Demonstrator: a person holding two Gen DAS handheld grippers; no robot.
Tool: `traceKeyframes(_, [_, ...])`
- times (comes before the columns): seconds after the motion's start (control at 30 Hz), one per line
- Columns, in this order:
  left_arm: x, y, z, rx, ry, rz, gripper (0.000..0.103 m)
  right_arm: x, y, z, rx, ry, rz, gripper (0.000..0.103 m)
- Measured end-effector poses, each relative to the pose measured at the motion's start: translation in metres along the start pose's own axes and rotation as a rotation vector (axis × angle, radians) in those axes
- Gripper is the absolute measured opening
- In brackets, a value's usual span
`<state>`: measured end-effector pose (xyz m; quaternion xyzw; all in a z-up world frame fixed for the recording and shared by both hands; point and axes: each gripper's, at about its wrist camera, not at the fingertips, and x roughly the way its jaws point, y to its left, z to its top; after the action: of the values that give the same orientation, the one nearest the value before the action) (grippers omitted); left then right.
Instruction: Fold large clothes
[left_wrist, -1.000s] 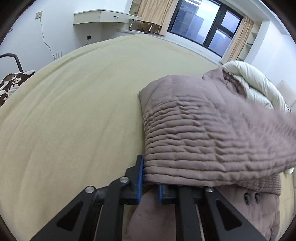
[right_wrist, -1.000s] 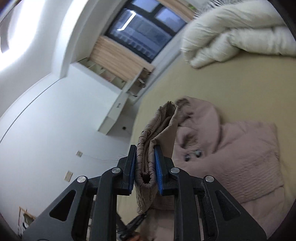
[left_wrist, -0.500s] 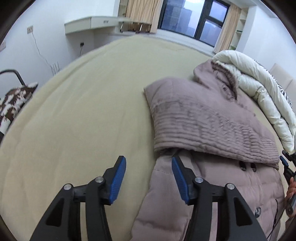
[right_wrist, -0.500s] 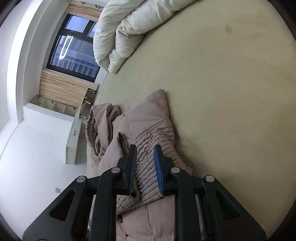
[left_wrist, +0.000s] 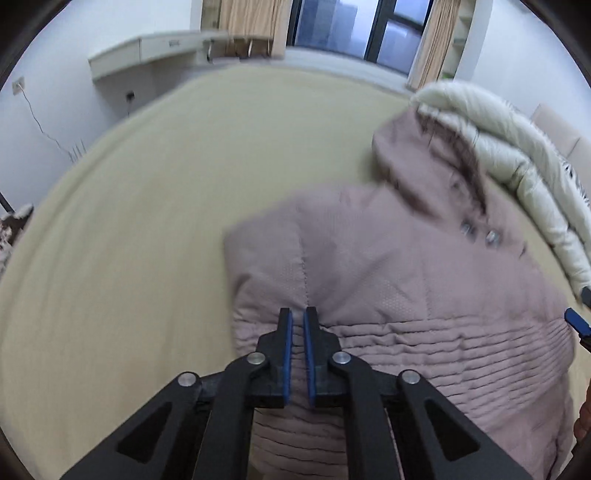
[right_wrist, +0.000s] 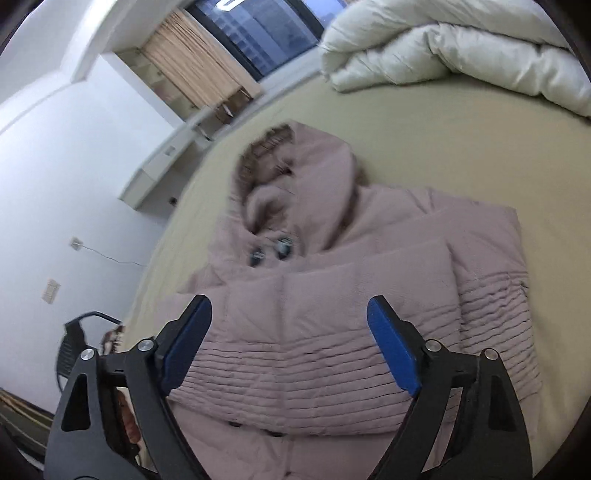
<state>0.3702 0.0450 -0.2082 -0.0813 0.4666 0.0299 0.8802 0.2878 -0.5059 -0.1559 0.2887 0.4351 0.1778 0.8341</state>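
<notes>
A mauve quilted hooded coat lies on the beige bed, its lower part folded up over the body, hood pointing away; it also shows in the right wrist view. My left gripper hovers over the coat's left part, its blue pads nearly together with a thin gap and nothing visible between them. My right gripper is wide open and empty above the folded coat. A blue tip of the right gripper shows at the right edge of the left wrist view.
A bundled white duvet lies on the bed beyond the hood, also in the left wrist view. A white wall desk, curtains and a dark window stand behind the bed. A black chair stands beside the bed.
The right gripper let go of the coat fold and opened wide. The left gripper, open half a second ago, closed its jaws. The folded part now lies flat on the coat.
</notes>
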Motion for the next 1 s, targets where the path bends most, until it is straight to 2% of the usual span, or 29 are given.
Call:
traceKeyframes(0.03, [0.009, -0.001, -0.008, 0.011, 0.006, -0.001, 0.006, 0.014, -0.012, -0.006, 0.005, 0.037, -0.058, 0.066])
traceKeyframes(0.07, [0.013, -0.006, -0.012, 0.034, -0.007, 0.015, 0.005, 0.018, -0.019, -0.011, 0.005, 0.042, -0.075, 0.048])
traceKeyframes(0.1, [0.014, -0.013, -0.013, 0.071, -0.013, 0.046, 0.003, 0.020, -0.028, -0.015, -0.009, 0.029, -0.084, 0.040])
traceKeyframes(0.13, [0.014, -0.021, -0.013, 0.115, -0.009, 0.071, 0.002, 0.018, -0.036, -0.017, -0.009, 0.014, -0.080, 0.033])
traceKeyframes(0.17, [0.011, -0.024, -0.011, 0.136, -0.004, 0.076, 0.001, 0.016, -0.042, -0.017, 0.009, 0.005, -0.050, 0.033])
traceKeyframes(0.23, [-0.003, -0.015, -0.005, 0.082, -0.003, 0.034, 0.001, 0.013, -0.049, -0.015, 0.035, 0.004, -0.025, 0.033])
traceKeyframes(0.3, [-0.031, -0.003, -0.004, 0.018, -0.076, 0.013, 0.001, 0.003, -0.045, -0.013, 0.040, -0.003, -0.073, 0.035])
traceKeyframes(0.33, [-0.043, -0.006, -0.007, 0.037, -0.121, 0.009, 0.001, -0.004, -0.039, -0.012, 0.038, -0.020, -0.088, 0.041])
traceKeyframes(0.37, [-0.045, -0.013, -0.009, 0.072, -0.123, 0.009, 0.001, -0.014, -0.030, -0.012, 0.024, -0.055, -0.064, 0.055])
traceKeyframes(0.4, [-0.040, -0.023, -0.012, 0.114, -0.091, -0.002, 0.001, -0.024, -0.022, -0.014, 0.004, -0.098, -0.025, 0.065])
traceKeyframes(0.43, [-0.028, -0.032, -0.016, 0.143, -0.046, -0.012, 0.001, -0.033, -0.019, -0.018, -0.014, -0.133, -0.012, 0.083])
traceKeyframes(0.47, [-0.015, -0.038, -0.022, 0.168, -0.019, 0.012, 0.001, -0.037, -0.011, -0.020, -0.036, -0.151, -0.020, 0.089])
traceKeyframes(0.5, [-0.008, -0.041, -0.026, 0.181, -0.024, 0.030, 0.001, -0.031, -0.004, -0.023, -0.066, -0.130, -0.037, 0.089])
traceKeyframes(0.53, [-0.005, -0.044, -0.027, 0.190, -0.032, 0.044, 0.001, -0.017, -0.002, -0.025, -0.090, -0.072, -0.061, 0.089])
traceKeyframes(0.57, [-0.007, -0.046, -0.025, 0.194, -0.024, 0.050, 0.001, 0.006, -0.005, -0.031, -0.099, 0.038, -0.113, 0.090])
traceKeyframes(0.6, [-0.010, -0.048, -0.023, 0.199, -0.012, 0.048, 0.001, 0.024, -0.009, -0.038, -0.122, 0.101, -0.144, 0.090])
traceKeyframes(0.63, [-0.016, -0.048, -0.020, 0.205, -0.004, 0.046, 0.001, 0.027, -0.004, -0.045, -0.199, 0.094, -0.177, 0.090])
traceKeyframes(0.7, [-0.036, -0.043, -0.015, 0.186, -0.022, 0.049, 0.014, 0.019, 0.009, -0.045, -0.247, 0.084, -0.213, 0.090])
traceKeyframes(0.73, [-0.046, -0.040, -0.011, 0.175, -0.057, 0.048, 0.022, 0.011, 0.011, -0.041, -0.220, 0.056, -0.193, 0.090])
traceKeyframes(0.77, [-0.055, -0.040, -0.006, 0.170, -0.089, 0.050, 0.049, -0.002, 0.011, -0.035, -0.178, -0.003, -0.146, 0.090])
traceKeyframes(0.8, [-0.062, -0.042, 0.003, 0.170, -0.115, 0.049, 0.070, -0.014, 0.010, -0.028, -0.153, -0.051, -0.118, 0.090])
traceKeyframes(0.87, [-0.067, -0.051, 0.028, 0.176, -0.145, 0.019, 0.077, -0.020, 0.012, -0.006, -0.135, -0.093, -0.100, 0.090])
traceKeyframes(1.0, [-0.042, -0.083, 0.094, 0.161, -0.133, -0.038, 0.077, 0.007, 0.022, 0.056, -0.167, -0.072, -0.107, 0.090])
